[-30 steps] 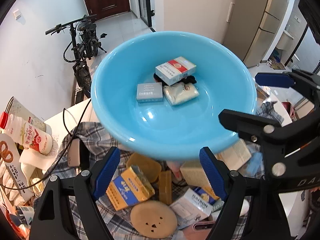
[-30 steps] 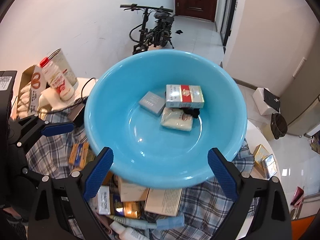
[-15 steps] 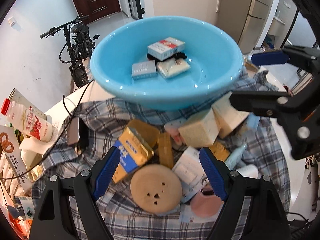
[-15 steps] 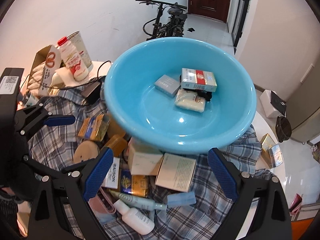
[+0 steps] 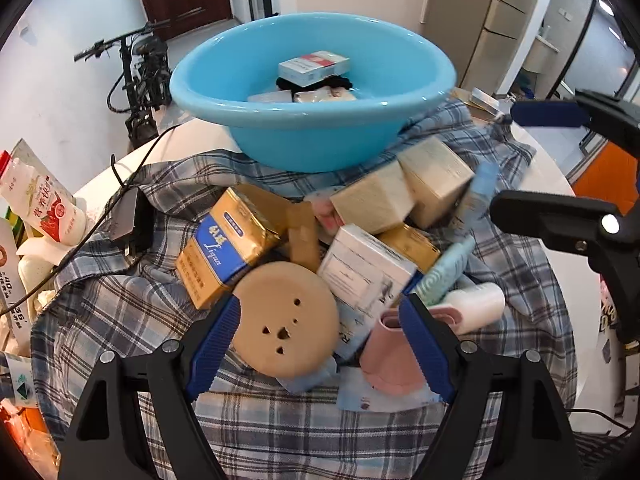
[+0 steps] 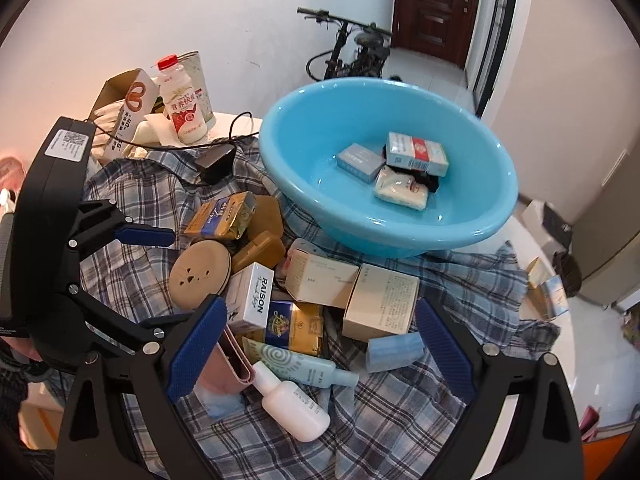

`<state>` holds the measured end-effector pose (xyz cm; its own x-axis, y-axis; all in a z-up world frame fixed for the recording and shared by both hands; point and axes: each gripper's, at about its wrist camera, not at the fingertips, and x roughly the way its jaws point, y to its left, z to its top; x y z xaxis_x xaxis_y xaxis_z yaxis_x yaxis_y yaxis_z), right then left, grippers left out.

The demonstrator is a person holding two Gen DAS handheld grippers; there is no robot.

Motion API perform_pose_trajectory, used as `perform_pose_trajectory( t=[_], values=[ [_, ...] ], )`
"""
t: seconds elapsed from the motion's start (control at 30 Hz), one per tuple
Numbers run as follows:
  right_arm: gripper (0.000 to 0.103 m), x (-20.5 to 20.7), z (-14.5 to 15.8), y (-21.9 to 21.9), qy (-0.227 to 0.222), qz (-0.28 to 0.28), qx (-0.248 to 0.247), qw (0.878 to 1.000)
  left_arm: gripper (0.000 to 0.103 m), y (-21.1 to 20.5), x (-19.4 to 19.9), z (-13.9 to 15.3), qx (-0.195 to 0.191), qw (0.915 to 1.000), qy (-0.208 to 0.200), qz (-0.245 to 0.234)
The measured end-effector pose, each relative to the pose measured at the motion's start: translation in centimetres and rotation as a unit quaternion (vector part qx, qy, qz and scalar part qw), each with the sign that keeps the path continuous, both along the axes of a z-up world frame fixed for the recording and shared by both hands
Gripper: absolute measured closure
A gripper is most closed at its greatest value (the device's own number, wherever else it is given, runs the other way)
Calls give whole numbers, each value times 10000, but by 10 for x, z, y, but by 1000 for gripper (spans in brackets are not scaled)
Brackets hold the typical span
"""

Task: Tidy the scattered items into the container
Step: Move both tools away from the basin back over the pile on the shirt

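Observation:
A light blue basin (image 5: 312,128) (image 6: 400,220) stands at the far side of a plaid cloth (image 5: 120,320) and holds a red-and-white pack (image 6: 416,154), a grey-blue box (image 6: 358,162) and a cream packet (image 6: 400,194). In front of it lies a pile: a gold-and-blue pack (image 5: 224,248), a round tan disc (image 5: 286,316), cream boxes (image 6: 380,296), a white RAISON box (image 6: 252,294), a teal tube (image 6: 304,366), a white bottle (image 6: 294,406), a pink case (image 5: 390,356). My left gripper (image 5: 320,344) is open and empty over the disc. My right gripper (image 6: 316,356) is open and empty above the pile.
A black charger with cable (image 6: 214,164) lies on the cloth's far left. A milk bottle (image 6: 182,102) and snack boxes (image 6: 128,100) stand at the table's left edge. A bicycle (image 6: 352,48) and a brown door (image 6: 432,8) are behind. Small boxes (image 6: 550,286) lie at the right edge.
Both grippers have pulled back and down from over the basin towards the pile in front of it. The basin now sits farther off. Both stay open and empty.

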<state>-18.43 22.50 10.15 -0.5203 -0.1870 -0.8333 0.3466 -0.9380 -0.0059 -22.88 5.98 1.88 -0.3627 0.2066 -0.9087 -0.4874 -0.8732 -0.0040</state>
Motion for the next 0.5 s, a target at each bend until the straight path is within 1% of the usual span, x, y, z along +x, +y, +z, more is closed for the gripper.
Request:
perform_pose_trajectory(
  t=[0.1, 0.23, 0.33, 0.5],
  values=[
    [8, 8, -3, -6, -17, 145, 94, 9998, 19, 2, 7, -2, -9, 10000, 21, -48],
    [8, 19, -13, -12, -142, 340, 28, 9993, 19, -1, 12, -8, 26, 10000, -36, -36],
    [8, 24, -26, -11, -242, 346, -89, 9991, 19, -2, 14, -14, -71, 10000, -3, -8],
    [8, 32, -44, -9, -394, 320, -152, 9986, 19, -8, 19, -25, -213, 9998, -18, 16]
  ],
)
